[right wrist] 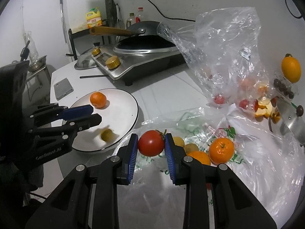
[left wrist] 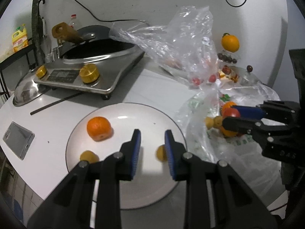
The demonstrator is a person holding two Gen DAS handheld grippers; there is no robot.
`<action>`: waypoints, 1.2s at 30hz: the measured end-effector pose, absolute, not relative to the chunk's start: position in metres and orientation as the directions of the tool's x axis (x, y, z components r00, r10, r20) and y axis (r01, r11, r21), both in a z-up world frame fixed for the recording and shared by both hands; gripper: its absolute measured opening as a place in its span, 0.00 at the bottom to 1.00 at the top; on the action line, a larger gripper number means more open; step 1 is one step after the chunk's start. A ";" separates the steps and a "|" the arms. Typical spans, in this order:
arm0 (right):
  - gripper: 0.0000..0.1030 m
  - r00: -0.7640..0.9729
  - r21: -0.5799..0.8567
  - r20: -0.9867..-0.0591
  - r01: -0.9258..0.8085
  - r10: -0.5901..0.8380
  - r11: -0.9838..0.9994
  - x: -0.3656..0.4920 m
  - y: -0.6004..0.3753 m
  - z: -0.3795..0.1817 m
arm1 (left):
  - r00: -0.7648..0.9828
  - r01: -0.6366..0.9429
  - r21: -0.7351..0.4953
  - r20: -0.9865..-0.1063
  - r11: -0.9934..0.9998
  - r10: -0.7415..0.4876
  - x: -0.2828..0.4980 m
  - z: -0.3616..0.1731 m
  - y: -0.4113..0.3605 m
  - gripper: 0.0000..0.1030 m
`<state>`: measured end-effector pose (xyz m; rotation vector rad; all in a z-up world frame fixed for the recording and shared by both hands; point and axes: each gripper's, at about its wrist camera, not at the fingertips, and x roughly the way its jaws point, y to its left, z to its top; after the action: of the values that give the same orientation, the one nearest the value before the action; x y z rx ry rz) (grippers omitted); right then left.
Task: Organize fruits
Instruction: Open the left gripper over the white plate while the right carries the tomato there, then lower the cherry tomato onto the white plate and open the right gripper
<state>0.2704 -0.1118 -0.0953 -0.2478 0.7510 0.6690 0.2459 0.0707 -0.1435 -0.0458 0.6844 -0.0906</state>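
A white plate (left wrist: 148,187) holds an orange (left wrist: 99,128) and two small yellow fruits, one at the left (left wrist: 88,156) and one blurred beside my right finger (left wrist: 161,153). My left gripper (left wrist: 152,135) is open and empty above the plate. My right gripper (right wrist: 151,139) is shut on a red tomato (right wrist: 151,143), held over a plastic bag (right wrist: 247,152) with oranges (right wrist: 221,150) and small yellow fruits (right wrist: 178,141). The right gripper also shows in the left wrist view (left wrist: 231,116), and the plate (right wrist: 131,103) in the right wrist view.
A steel cooker with a black wok (left wrist: 99,51) stands behind the plate. A phone (left wrist: 18,139) lies at the left. A crumpled clear bag (left wrist: 181,43) with small red fruits rises at the back. A steel lid (right wrist: 291,120) sits at the right.
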 end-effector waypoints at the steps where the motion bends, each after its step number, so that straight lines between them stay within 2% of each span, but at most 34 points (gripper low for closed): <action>1: 0.30 0.535 0.025 -0.700 -0.643 0.473 0.765 0.272 -0.110 -0.096 | 0.770 0.070 -0.069 -0.630 0.995 -0.098 0.249 -0.144 0.072 0.26; 9: 0.30 0.523 0.036 -0.706 -0.647 0.478 0.762 0.286 -0.107 -0.101 | 0.752 0.069 -0.062 -0.652 0.996 -0.093 0.262 -0.150 0.077 0.26; 24: 0.30 0.507 0.029 -0.700 -0.684 0.503 0.729 0.298 -0.076 -0.096 | 0.780 0.010 -0.074 -0.623 0.997 -0.054 0.254 -0.137 0.111 0.27; 27: 0.30 0.500 0.024 -0.702 -0.694 0.506 0.719 0.300 -0.064 -0.096 | 0.785 -0.001 -0.074 -0.618 0.997 -0.045 0.252 -0.137 0.121 0.31; 36: 0.30 0.474 0.012 -0.722 -0.719 0.503 0.695 0.305 -0.032 -0.103 | 0.796 -0.040 -0.072 -0.605 0.997 -0.011 0.245 -0.138 0.148 0.34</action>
<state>0.3052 -0.0319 -0.1029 -0.3131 0.7673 0.7620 0.2446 0.1480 -0.1381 -0.0823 0.6500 0.0156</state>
